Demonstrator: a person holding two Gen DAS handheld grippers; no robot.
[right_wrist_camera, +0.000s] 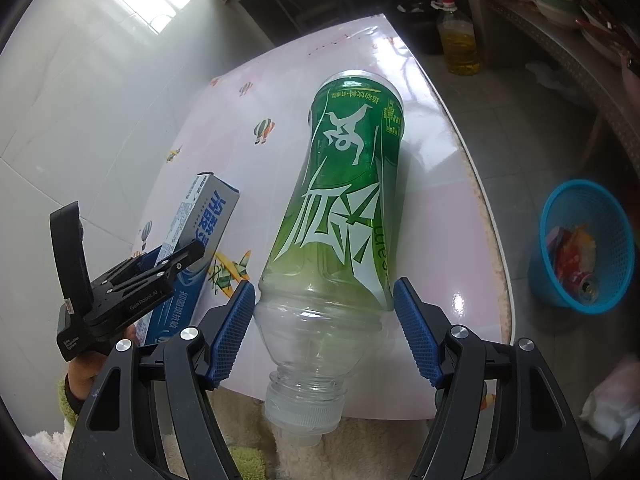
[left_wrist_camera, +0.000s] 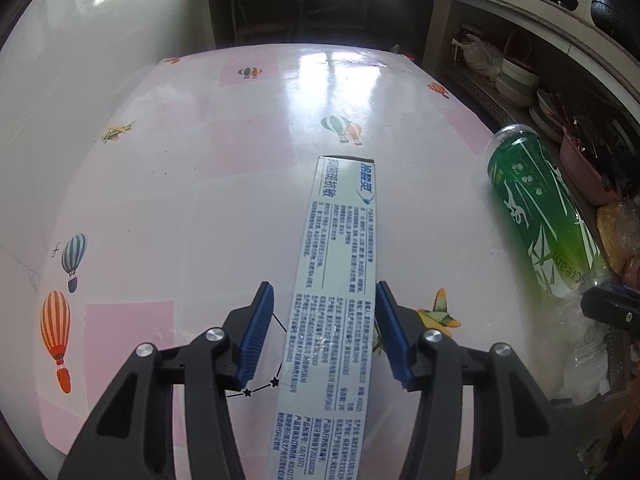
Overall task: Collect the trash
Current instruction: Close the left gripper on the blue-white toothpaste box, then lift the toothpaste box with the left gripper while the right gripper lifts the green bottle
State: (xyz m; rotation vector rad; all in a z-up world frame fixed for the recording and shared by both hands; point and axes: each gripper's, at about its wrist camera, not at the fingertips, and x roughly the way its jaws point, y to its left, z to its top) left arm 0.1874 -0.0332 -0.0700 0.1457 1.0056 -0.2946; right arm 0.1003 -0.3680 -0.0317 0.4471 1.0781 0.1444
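A long white-and-blue toothpaste box (left_wrist_camera: 336,280) lies on the pink balloon-print table (left_wrist_camera: 200,160). My left gripper (left_wrist_camera: 325,302) is open with its blue pads on either side of the box, not squeezing it. An empty green-labelled plastic bottle (right_wrist_camera: 344,200) lies on the table with its cap end over the near edge. My right gripper (right_wrist_camera: 324,298) is open around the bottle's clear shoulder. The bottle (left_wrist_camera: 536,208) also shows at the right of the left wrist view. The box (right_wrist_camera: 192,240) and left gripper (right_wrist_camera: 192,256) show at the left of the right wrist view.
A blue mesh basket (right_wrist_camera: 576,208) holding wrappers stands on the floor right of the table. A bottle of yellow oil (right_wrist_camera: 460,40) stands on the floor beyond. Shelves with bowls (left_wrist_camera: 516,80) run along the right. A tiled wall (left_wrist_camera: 80,60) borders the table's left.
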